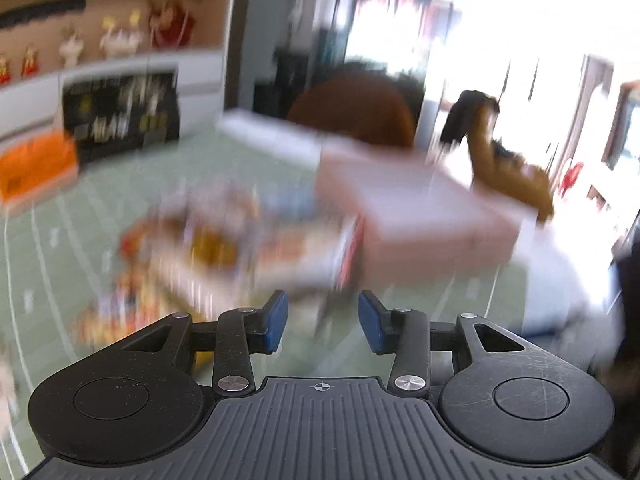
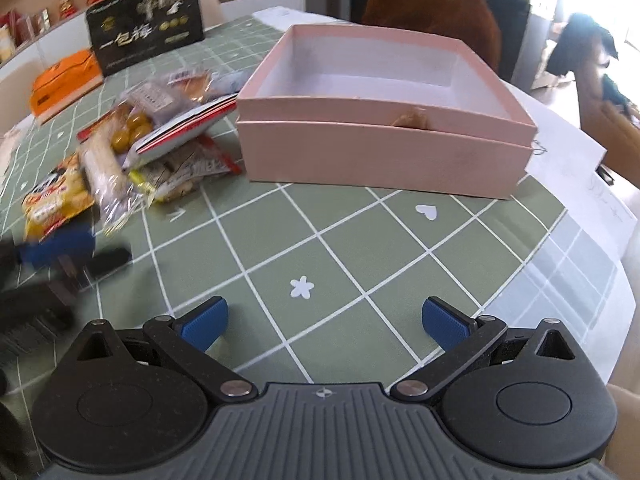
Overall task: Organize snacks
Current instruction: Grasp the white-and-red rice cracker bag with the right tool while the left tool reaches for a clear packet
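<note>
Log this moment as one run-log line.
stage: snacks not yet boxed | left gripper: open, nothing between pads | right gripper: open, empty | pink box: empty | snack pile: on table, left of box

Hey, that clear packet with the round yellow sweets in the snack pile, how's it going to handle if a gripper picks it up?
The clear packet of yellow sweets looks like thin crinkly film, so it will probably sag and flop, not hold its shape. The glossy wrap may slide between the fingers. It lies partly under the red-and-white packet, so lifting it would likely disturb that one.
</note>
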The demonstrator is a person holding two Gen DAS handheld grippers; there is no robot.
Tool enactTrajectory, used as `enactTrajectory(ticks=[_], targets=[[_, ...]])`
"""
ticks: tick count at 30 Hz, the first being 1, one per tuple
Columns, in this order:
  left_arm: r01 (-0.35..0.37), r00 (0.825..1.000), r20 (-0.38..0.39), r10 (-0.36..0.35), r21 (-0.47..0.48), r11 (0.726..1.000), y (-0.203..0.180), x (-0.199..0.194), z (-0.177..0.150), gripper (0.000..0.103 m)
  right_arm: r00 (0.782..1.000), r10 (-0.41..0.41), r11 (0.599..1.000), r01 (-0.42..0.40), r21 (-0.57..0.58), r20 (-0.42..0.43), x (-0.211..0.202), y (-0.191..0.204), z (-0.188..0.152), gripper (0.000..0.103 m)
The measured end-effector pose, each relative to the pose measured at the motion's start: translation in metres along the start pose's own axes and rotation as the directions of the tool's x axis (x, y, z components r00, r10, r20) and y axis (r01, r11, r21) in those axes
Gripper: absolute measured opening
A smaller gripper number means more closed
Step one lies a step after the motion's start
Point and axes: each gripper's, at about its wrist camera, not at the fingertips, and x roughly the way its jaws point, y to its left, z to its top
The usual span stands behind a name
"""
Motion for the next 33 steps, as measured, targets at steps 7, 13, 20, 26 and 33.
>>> enactTrajectory(ticks=[7, 13, 20, 26, 33], targets=[[-0.024, 0.988, -0.153, 0.000, -0.153, 0.988, 0.060, 0.098, 0.053, 0.044, 1.000, -0.017, 1.000, 0.017, 0.018, -0.003, 0.003, 0.003, 0.004, 0.103], [0.084, 0.961, -0.256, -0.103, -0.083, 0.993, 0.064, 0.107, 0.026, 0.032, 0.999, -0.033, 0.998, 0.031, 0.061, 0.039, -0.021, -0.009, 0.007, 0.091], [0.219, 0.921, -0.276, -0.275, -0.218, 0.951, 0.059, 0.064, -0.006, 0.032, 0.992, 0.064, 0.998, -0.066, 0.020, 0.107, -0.032, -0.003, 0.021, 0.091], [0.049, 0.969, -0.212, -0.126, -0.333, 0.942, 0.093, 0.021, -0.003, 0.032, 0.979, 0.192, 0.977, -0.184, -0.104, 0.073, -0.016, 0.048, 0.028, 0.091], [0.034, 0.966, -0.234, -0.114, -0.321, 0.946, 0.097, 0.000, -0.006, 0.032, 0.977, 0.215, 0.969, -0.212, -0.129, 0.008, -0.005, 0.072, 0.037, 0.074]])
